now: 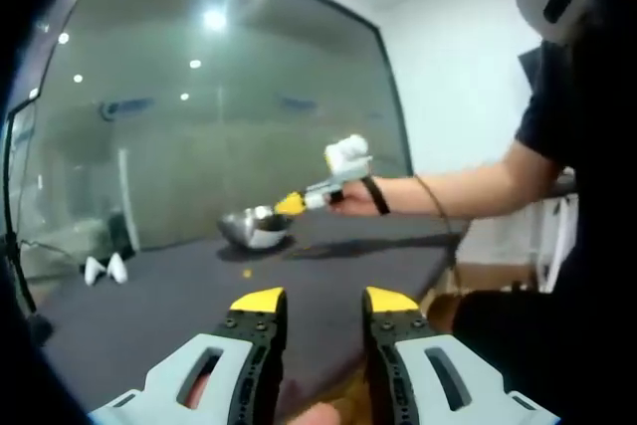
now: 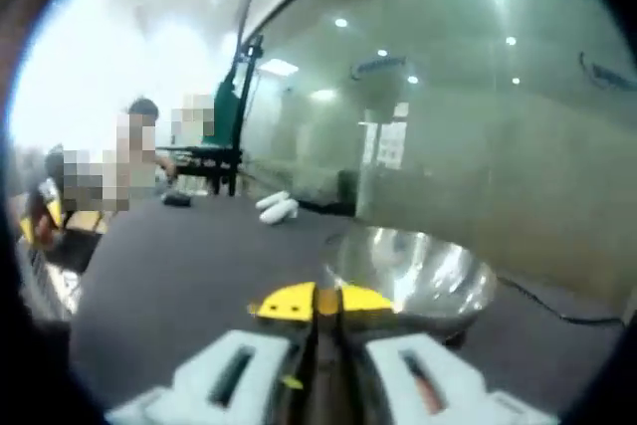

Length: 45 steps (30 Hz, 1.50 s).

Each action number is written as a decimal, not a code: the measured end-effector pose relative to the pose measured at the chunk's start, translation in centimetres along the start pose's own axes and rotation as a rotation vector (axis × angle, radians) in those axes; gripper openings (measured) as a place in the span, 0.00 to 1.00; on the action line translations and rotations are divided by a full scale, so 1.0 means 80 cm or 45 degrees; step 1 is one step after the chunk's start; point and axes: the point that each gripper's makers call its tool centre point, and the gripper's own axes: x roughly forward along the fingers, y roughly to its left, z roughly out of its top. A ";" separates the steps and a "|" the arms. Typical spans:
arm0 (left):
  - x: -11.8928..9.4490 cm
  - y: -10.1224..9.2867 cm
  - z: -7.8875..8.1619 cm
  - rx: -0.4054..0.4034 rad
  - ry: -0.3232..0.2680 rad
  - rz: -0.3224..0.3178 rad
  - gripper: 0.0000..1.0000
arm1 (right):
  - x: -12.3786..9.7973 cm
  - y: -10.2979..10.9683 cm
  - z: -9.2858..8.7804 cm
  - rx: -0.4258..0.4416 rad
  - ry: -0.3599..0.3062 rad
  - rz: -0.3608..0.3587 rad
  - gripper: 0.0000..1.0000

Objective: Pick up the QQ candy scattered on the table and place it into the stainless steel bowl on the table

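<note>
Table (image 1: 179, 296): dark top, my work surface.
Bowl (image 1: 255, 228): stainless steel, far across the table in my left gripper view, just ahead of my tips in my right gripper view.
Right gripper (image 2: 318, 302): yellow tips pressed together at the bowl's near rim; whether they pinch anything I cannot tell.
Left gripper (image 1: 324, 300): jaws spread, holding nothing, over the near table edge.
Candy (image 1: 247, 273): one small yellow piece on the table, just short of the bowl.

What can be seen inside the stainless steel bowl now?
In the right gripper view, the bowl's shiny inner wall shows only reflections; no candy is visible there. The right tool's closed yellow tips cover its near part, so that area cannot be checked.
</note>
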 end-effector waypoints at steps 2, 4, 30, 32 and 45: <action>-0.001 0.000 -0.001 0.001 0.004 0.003 0.32 | 0.008 -0.019 0.012 0.012 -0.020 -0.045 0.09; -0.003 -0.001 -0.002 0.000 0.010 0.005 0.32 | 0.014 -0.031 0.022 0.029 -0.039 -0.072 0.09; -0.011 0.001 0.000 0.001 0.012 0.029 0.32 | 0.048 -0.080 0.011 0.195 -0.005 -0.231 0.14; -0.011 0.001 0.000 0.001 0.014 0.029 0.32 | 0.047 -0.082 0.009 0.196 0.003 -0.238 0.14; -0.011 -0.002 0.001 0.004 0.011 0.022 0.32 | 0.029 -0.065 0.018 0.185 -0.014 -0.226 0.14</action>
